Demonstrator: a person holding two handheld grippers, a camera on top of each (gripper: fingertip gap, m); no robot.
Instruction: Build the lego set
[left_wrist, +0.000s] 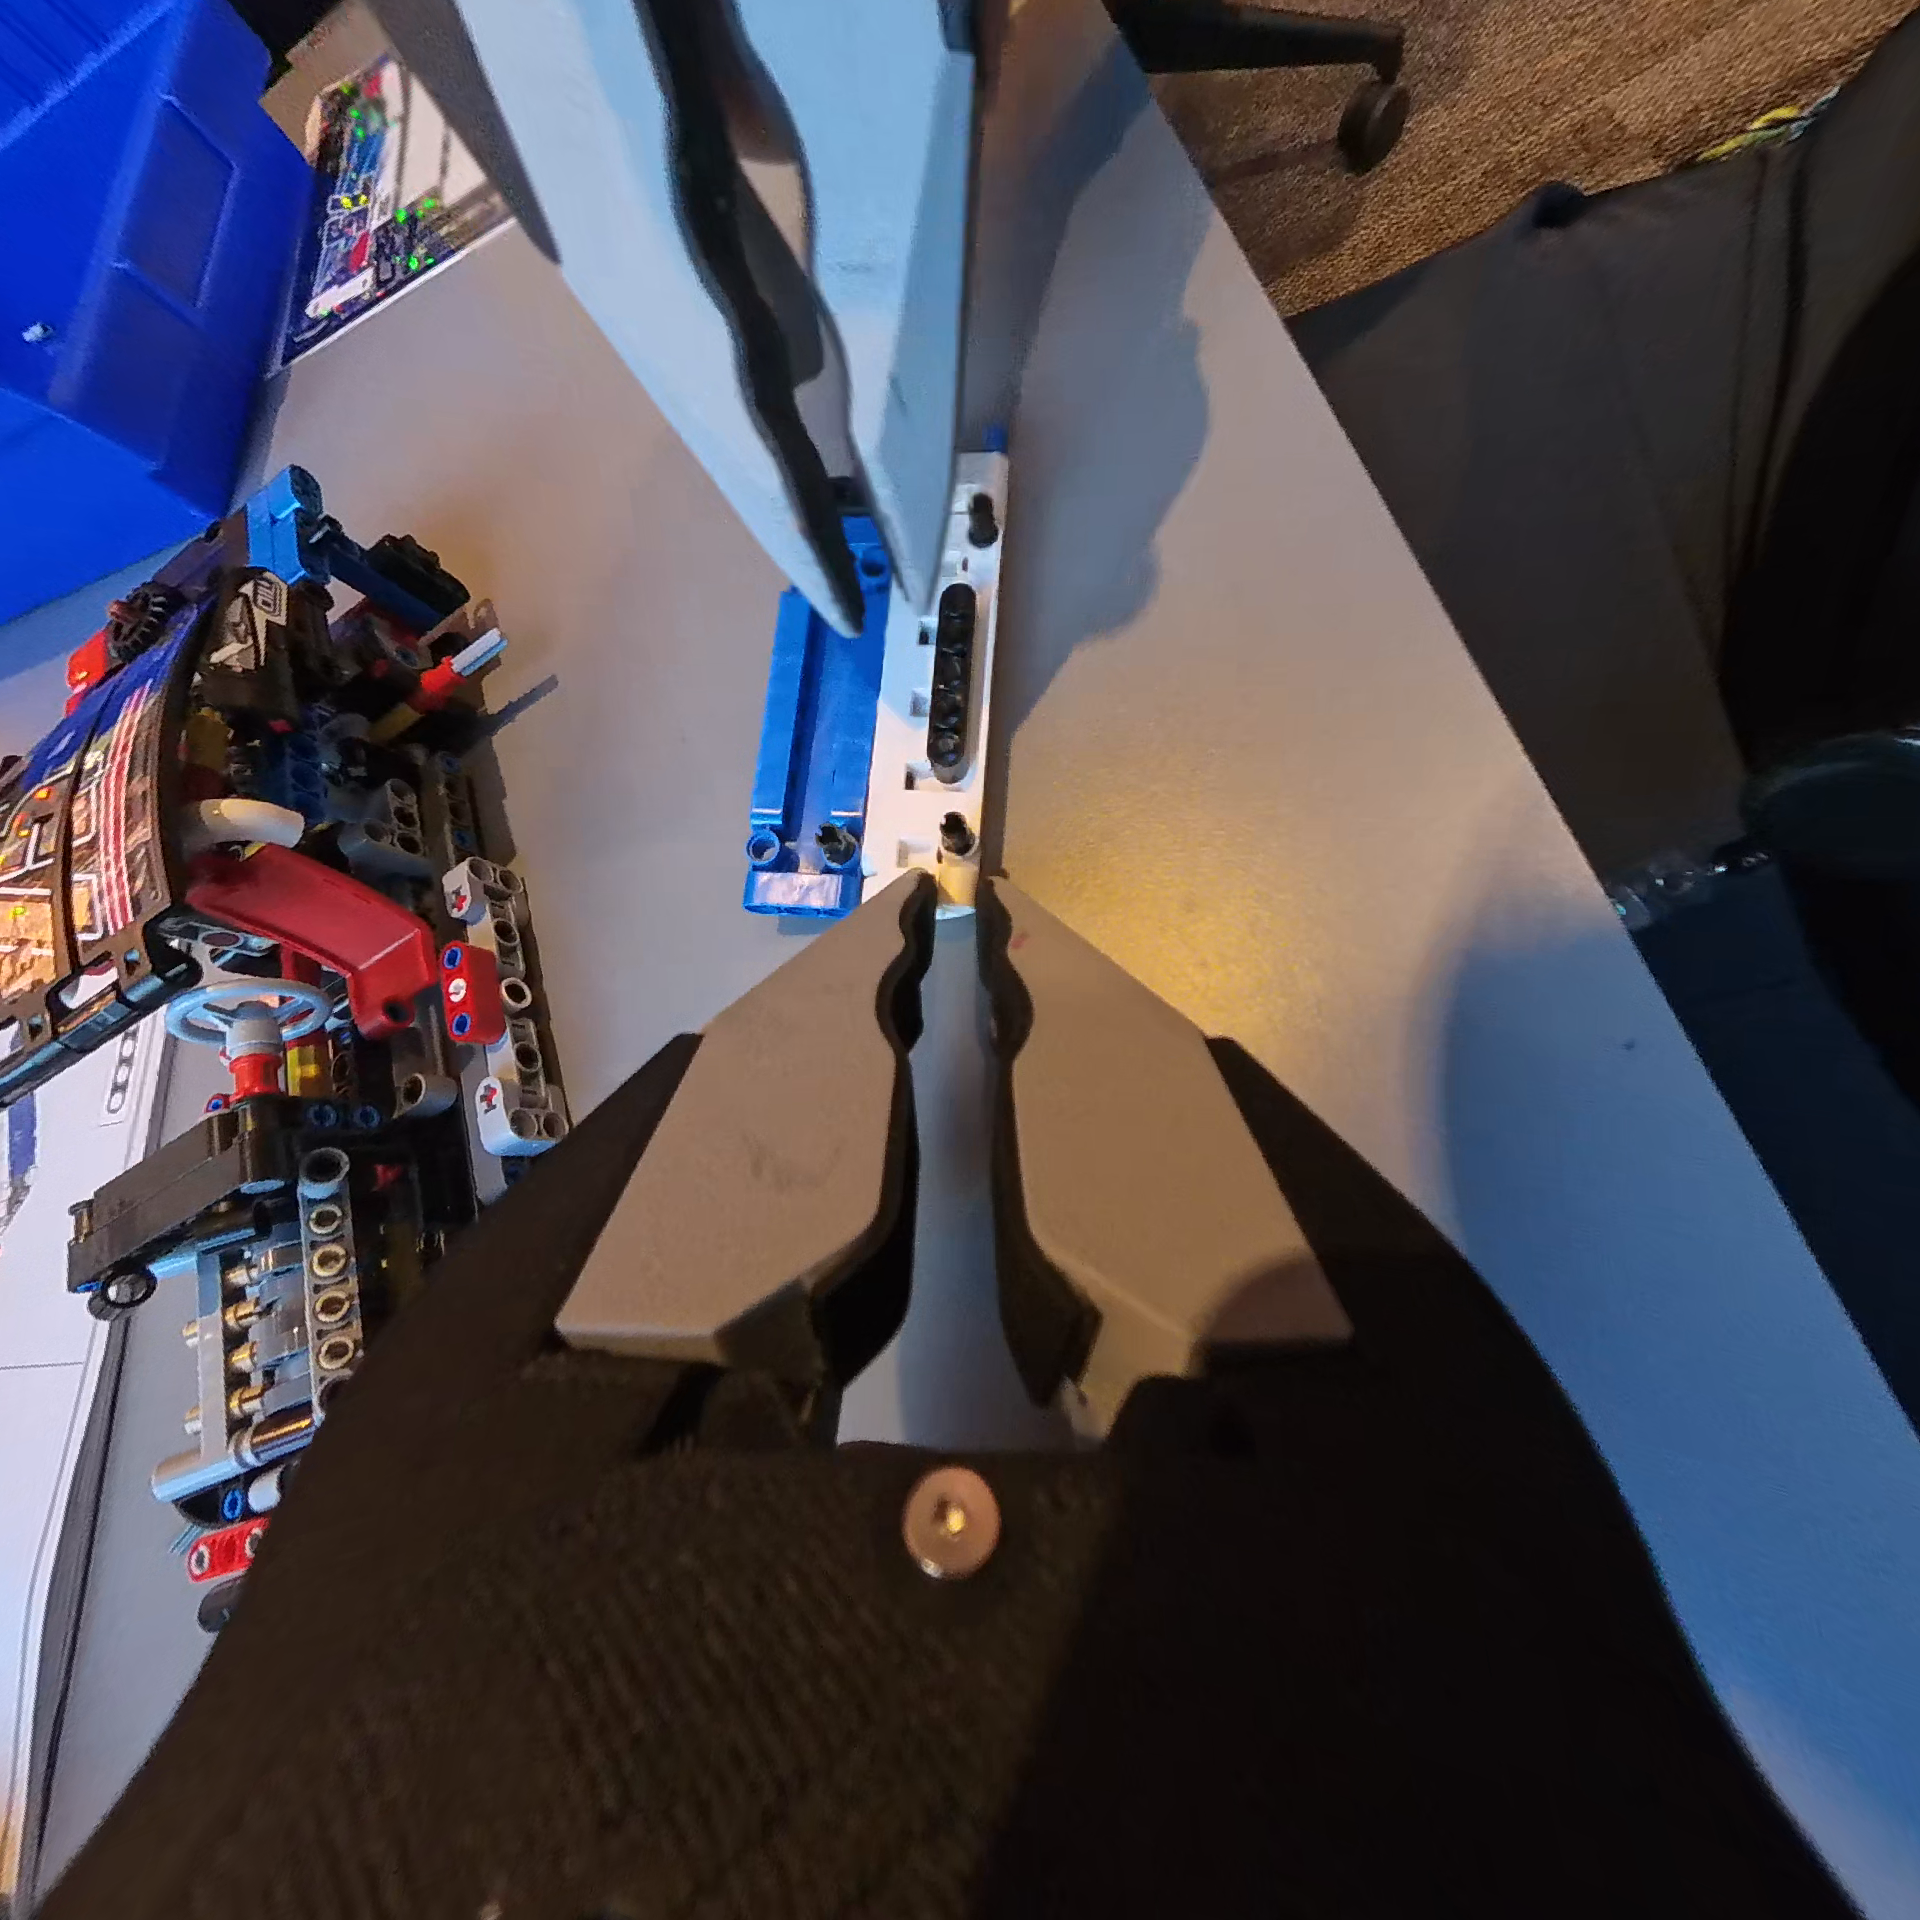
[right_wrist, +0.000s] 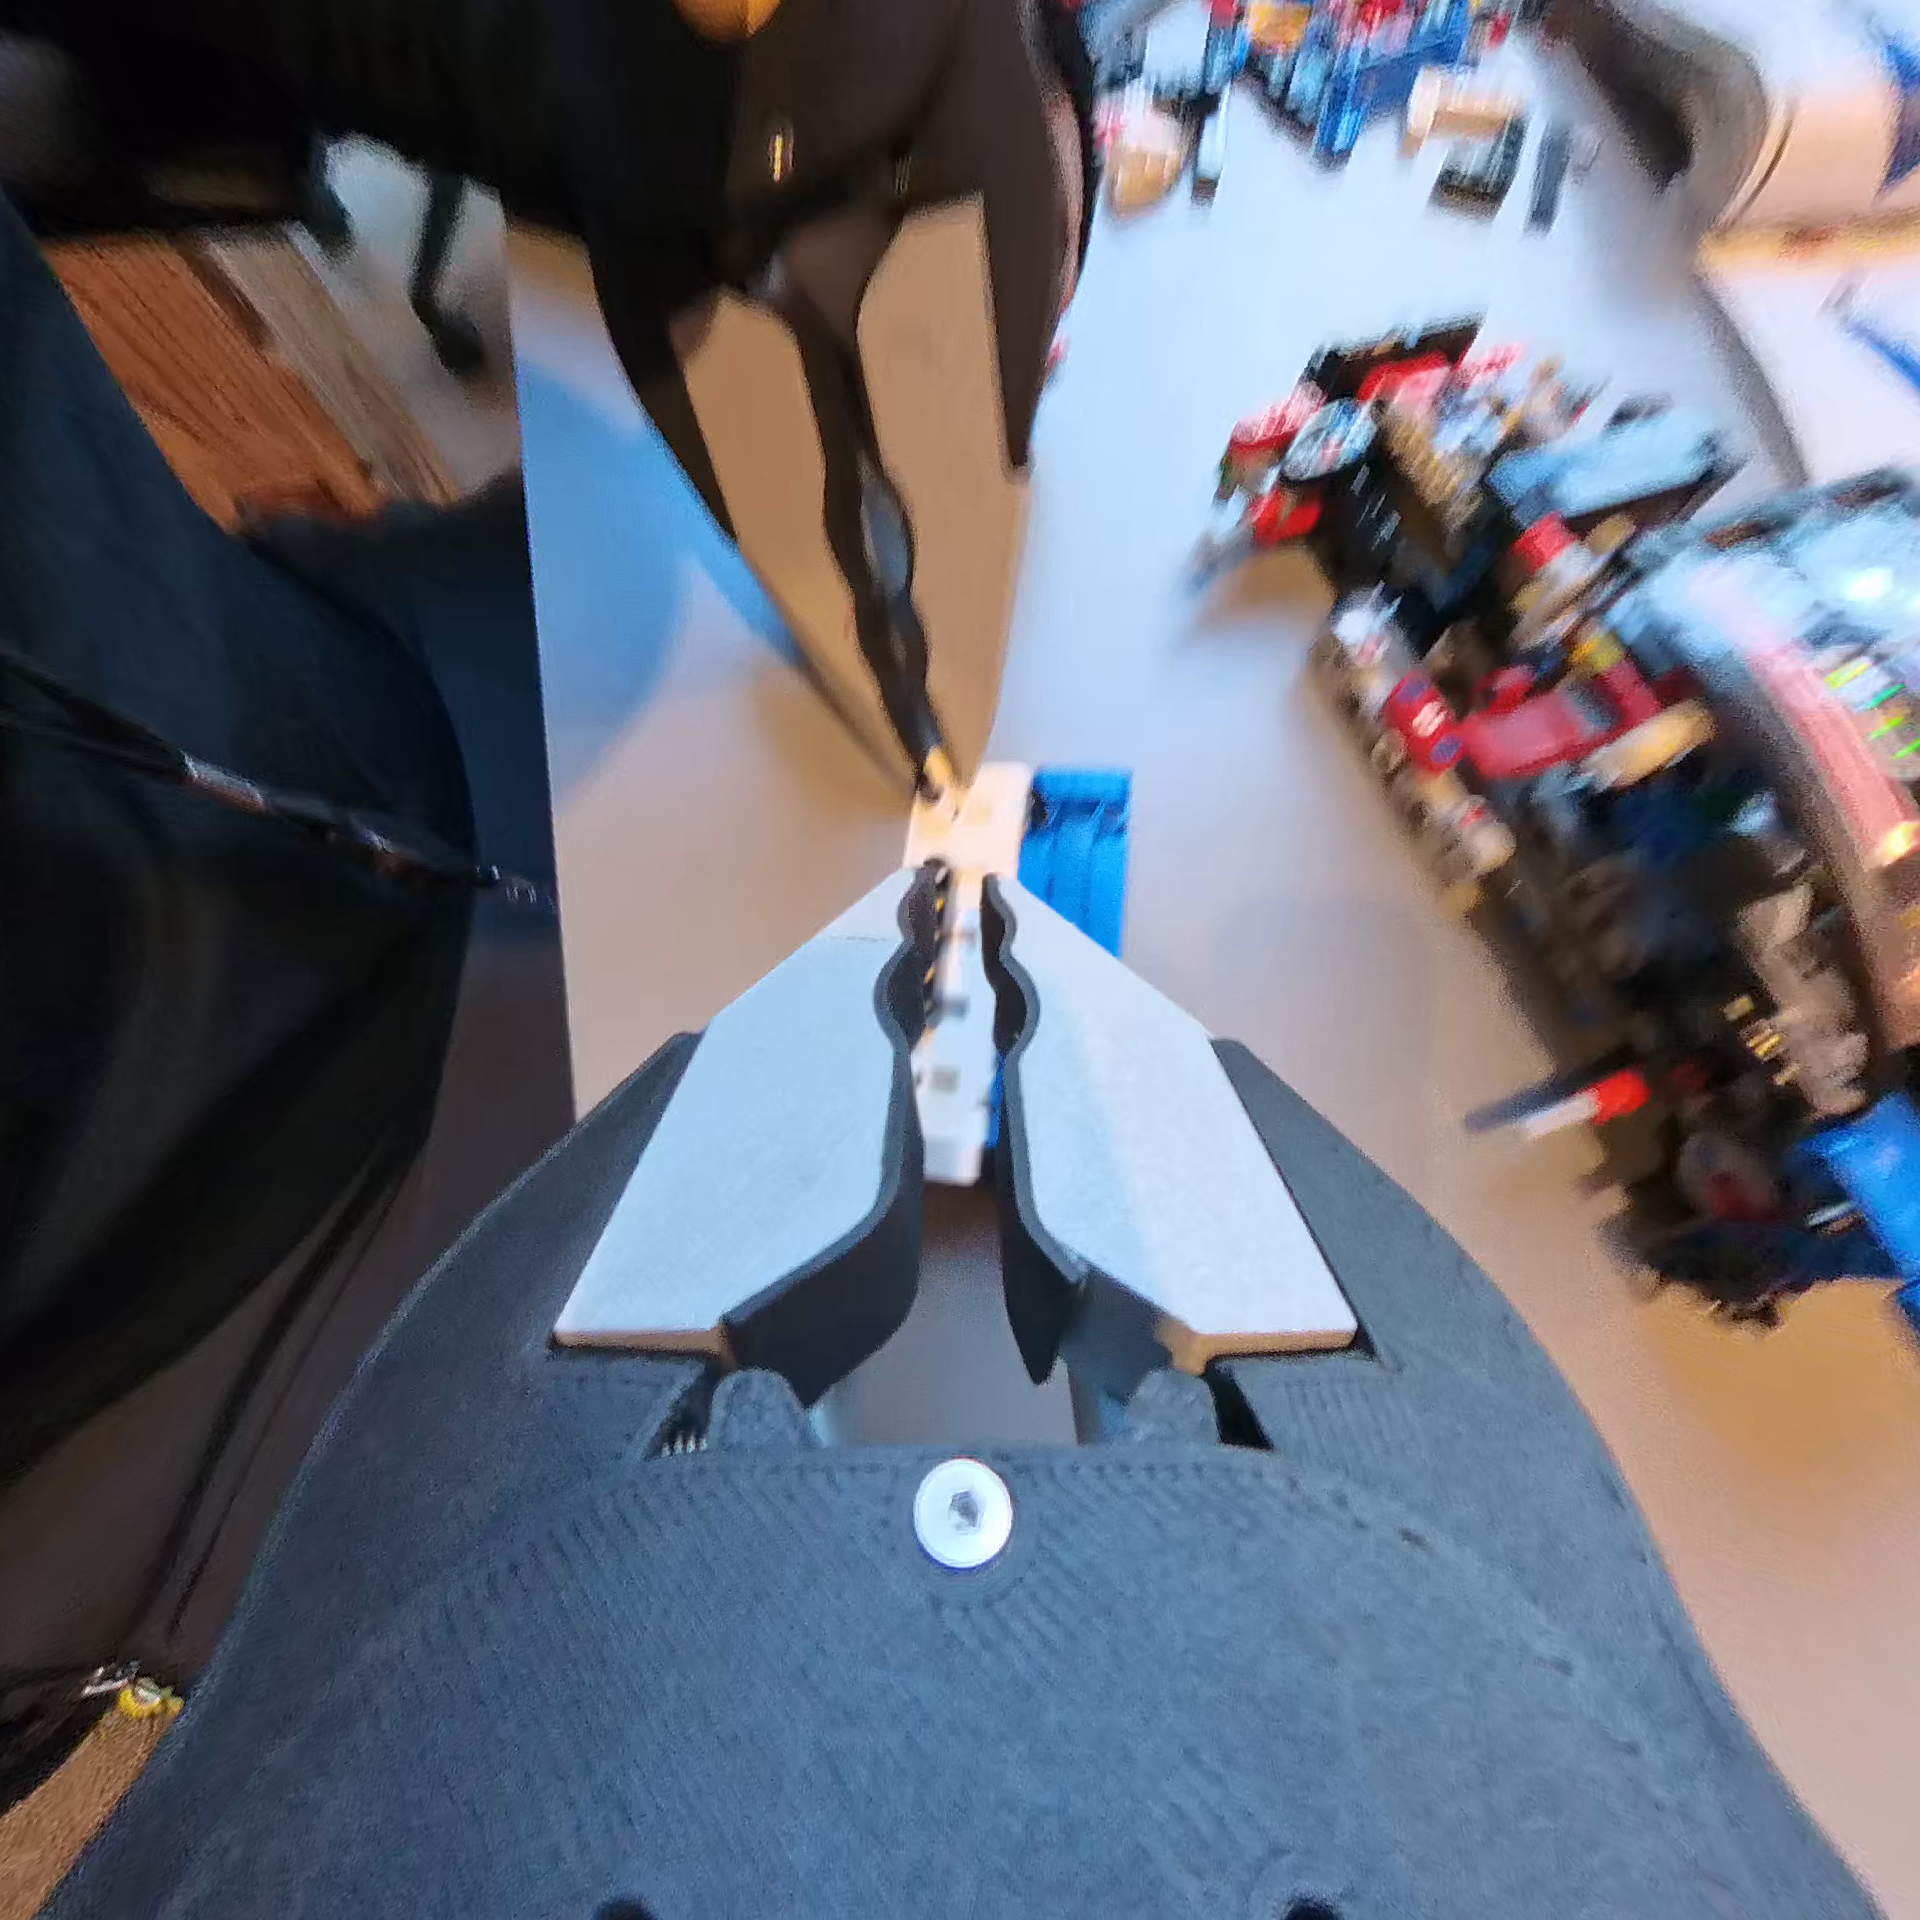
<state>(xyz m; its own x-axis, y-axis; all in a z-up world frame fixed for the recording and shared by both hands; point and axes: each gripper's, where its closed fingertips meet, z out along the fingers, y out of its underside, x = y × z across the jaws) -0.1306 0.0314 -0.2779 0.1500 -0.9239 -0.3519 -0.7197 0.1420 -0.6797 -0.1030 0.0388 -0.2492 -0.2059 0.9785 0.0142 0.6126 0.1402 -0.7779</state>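
Near the table (left_wrist: 1195, 727) edge, a white-and-blue panel (left_wrist: 821, 717) is pinched endwise by both grippers (left_wrist: 951, 896) (right_wrist: 951, 883), the car (left_wrist: 260, 935) well apart.

- Printed stickers on the curved dark panels of the part-built lego model (left_wrist: 114, 821) — stripes and small markings, wording not given here.
- Small red-and-white emblems on white and red beams (left_wrist: 488, 1101) along the model's side — symbols only, no legible letters.
- Colourful printed instruction booklet (left_wrist: 384, 197) on the worktop (left_wrist: 1195, 1039), beside the blue bin (left_wrist: 114, 312) — print too small to read.
- Right wrist view too blurred for any writing.
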